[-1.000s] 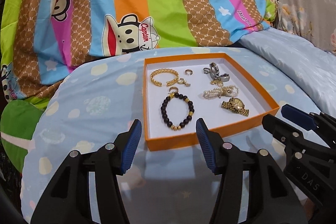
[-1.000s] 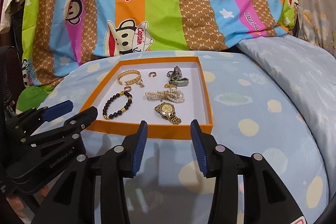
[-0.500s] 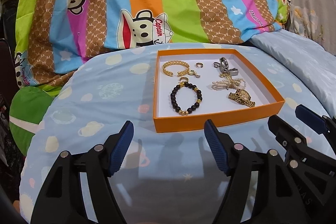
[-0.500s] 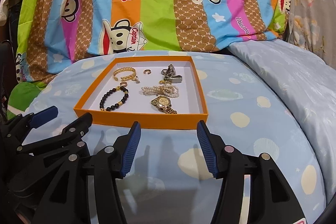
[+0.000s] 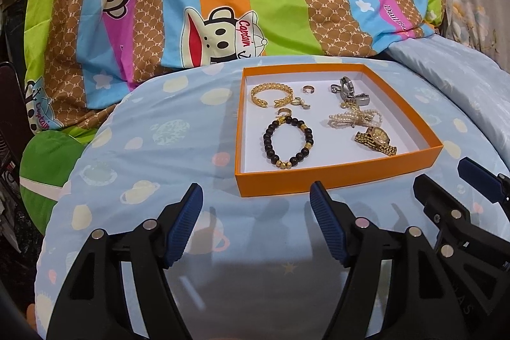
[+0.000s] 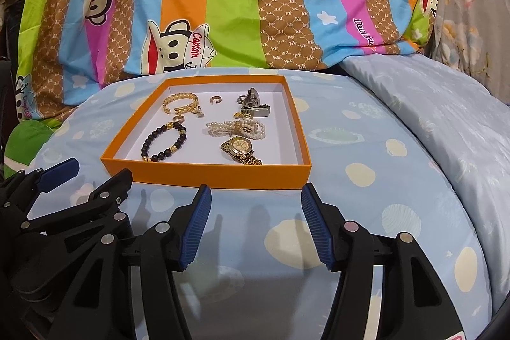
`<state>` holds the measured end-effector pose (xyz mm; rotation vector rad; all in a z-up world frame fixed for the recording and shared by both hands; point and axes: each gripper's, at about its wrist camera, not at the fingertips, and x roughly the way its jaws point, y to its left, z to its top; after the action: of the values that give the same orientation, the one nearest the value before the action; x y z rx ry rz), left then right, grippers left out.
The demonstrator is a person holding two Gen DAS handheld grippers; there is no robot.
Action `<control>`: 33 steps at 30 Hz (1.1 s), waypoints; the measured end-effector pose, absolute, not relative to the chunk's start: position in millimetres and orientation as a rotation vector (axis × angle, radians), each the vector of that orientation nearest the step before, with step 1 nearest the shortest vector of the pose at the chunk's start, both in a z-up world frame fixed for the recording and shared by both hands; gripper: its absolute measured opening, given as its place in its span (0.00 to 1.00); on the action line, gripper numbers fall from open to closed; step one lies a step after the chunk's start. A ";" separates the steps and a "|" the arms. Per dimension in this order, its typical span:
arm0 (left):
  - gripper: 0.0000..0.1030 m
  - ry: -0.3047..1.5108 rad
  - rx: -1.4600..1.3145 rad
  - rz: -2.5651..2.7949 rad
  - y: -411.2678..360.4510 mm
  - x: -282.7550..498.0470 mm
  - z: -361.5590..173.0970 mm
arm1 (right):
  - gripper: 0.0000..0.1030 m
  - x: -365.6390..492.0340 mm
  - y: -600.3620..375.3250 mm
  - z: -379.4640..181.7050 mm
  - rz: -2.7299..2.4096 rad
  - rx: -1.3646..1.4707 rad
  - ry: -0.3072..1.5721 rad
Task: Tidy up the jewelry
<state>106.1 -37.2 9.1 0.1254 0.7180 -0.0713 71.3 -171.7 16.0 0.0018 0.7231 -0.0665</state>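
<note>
An orange box (image 5: 318,180) (image 6: 204,177) with a white floor lies on the blue bed cover. In it lie a black bead bracelet (image 5: 288,142) (image 6: 164,141), a gold chain bangle (image 5: 271,94) (image 6: 180,104), a small ring (image 5: 307,89) (image 6: 216,99), a pearl bracelet (image 5: 353,118) (image 6: 236,128), a gold watch (image 5: 376,139) (image 6: 240,148) and a silver clasp piece (image 5: 349,93) (image 6: 255,104). My left gripper (image 5: 256,222) is open and empty in front of the box. My right gripper (image 6: 255,222) is open and empty, also short of the box.
A striped monkey-print quilt (image 5: 223,5) (image 6: 255,5) rises behind the box. A pale blue folded cover (image 6: 446,117) lies to the right. A green cushion (image 5: 47,164) sits at the left edge of the bed.
Both grippers have pulled back from the box and opened wider. The jewelry in the box has not moved.
</note>
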 end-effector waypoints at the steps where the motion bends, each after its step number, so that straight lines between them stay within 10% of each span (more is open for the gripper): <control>1: 0.65 0.718 0.127 -0.070 -37.0 106.6 9.1 | 0.57 71.6 -171.9 16.0 -0.067 0.002 0.724; 33: 0.65 0.716 0.137 -0.060 -35.3 107.2 8.9 | 0.57 72.7 -172.0 15.9 -0.067 0.001 0.727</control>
<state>107.2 -35.3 8.9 0.1371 0.7158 -0.0599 72.7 -172.0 15.9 0.0012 0.7265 -0.0667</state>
